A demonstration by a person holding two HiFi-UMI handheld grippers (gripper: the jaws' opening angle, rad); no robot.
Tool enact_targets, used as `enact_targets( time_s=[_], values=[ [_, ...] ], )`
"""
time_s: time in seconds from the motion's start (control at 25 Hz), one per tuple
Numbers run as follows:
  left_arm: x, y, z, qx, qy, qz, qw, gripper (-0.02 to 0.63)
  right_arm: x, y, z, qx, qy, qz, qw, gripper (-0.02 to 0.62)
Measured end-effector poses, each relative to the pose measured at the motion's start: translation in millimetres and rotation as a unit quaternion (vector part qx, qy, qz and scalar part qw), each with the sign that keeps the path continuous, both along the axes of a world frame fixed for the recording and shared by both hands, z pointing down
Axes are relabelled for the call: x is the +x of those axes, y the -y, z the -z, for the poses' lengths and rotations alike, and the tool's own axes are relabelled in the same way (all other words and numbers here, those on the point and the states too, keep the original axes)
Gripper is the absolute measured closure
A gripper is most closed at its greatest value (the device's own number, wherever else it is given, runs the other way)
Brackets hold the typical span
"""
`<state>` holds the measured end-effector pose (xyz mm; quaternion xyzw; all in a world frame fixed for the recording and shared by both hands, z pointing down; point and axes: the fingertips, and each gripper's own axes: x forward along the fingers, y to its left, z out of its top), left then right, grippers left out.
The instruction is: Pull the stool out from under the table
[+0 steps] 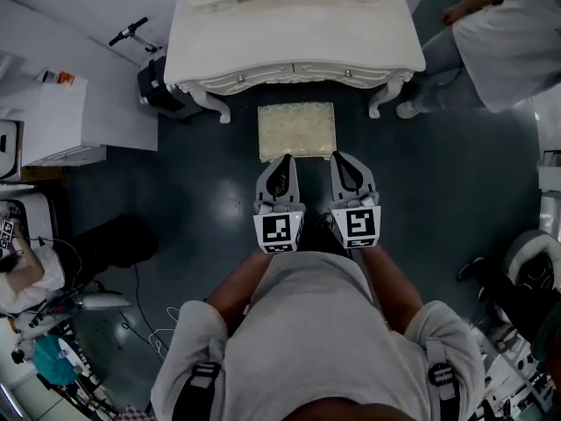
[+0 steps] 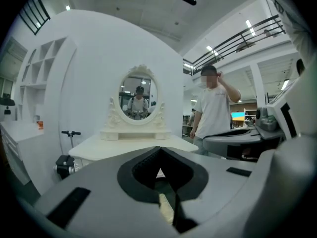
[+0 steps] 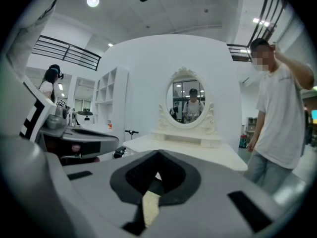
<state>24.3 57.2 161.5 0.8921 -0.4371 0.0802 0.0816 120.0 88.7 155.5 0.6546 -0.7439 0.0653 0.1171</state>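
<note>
Since the stool (image 1: 297,131) sits on the dark floor (image 1: 438,200) pretty much clear of the white surface (image 1: 294,24), with only its far edge up near the front rail, I'd say the pull is basically done.

You've got the left tool (image 1: 282,159) and right tool (image 1: 343,156) side by side, both pointing at the near edge of the cushion. The right one is at the near-right corner and the left one is a bit inside the left edge. That spread makes sense for dragging it straight so it doesn't twist.

Thing is, neither tool has hold of anything. In both gripper views the jaws are pressed together at the tips, and you just see a sliver of cream cushion down through the slit. They look about level with the top of the surface, facing the oval mirror (image 3: 187,103), so my guess is they hover above the seat rather than on it.

A person (image 1: 500,33) stands just off the right corner, so mind that side if you pull it further.
</note>
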Motion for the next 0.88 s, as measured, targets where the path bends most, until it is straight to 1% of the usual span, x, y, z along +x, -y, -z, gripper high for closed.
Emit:
enact_targets(
  time_s=[0.16,0.32,0.48,0.68,0.88],
  values=[
    [-3,9,12,0.001,-0.006,-0.001,1.0000,0.599,-1,17,20,0.019,-0.009,0.003,1.000,0.581],
    [-6,8,24,0.009,-0.007,-0.010,0.9999,0.599,-12,12,37,0.030,-0.029,0.008,0.999,0.581],
    [-3,8,34,0.011,-0.019,-0.005,0.9997,0.600,-16,6,45,0.029,-0.025,0.009,0.999,0.581],
    [0,1,38,0.017,-0.016,-0.008,0.9997,0.600,-17,-1,46,0.030,-0.022,0.008,0.999,0.581],
    [-3,-9,40,0.025,-0.018,0.002,0.9995,0.598,-13,-8,47,0.033,-0.026,0.011,0.999,0.581]
  ],
)
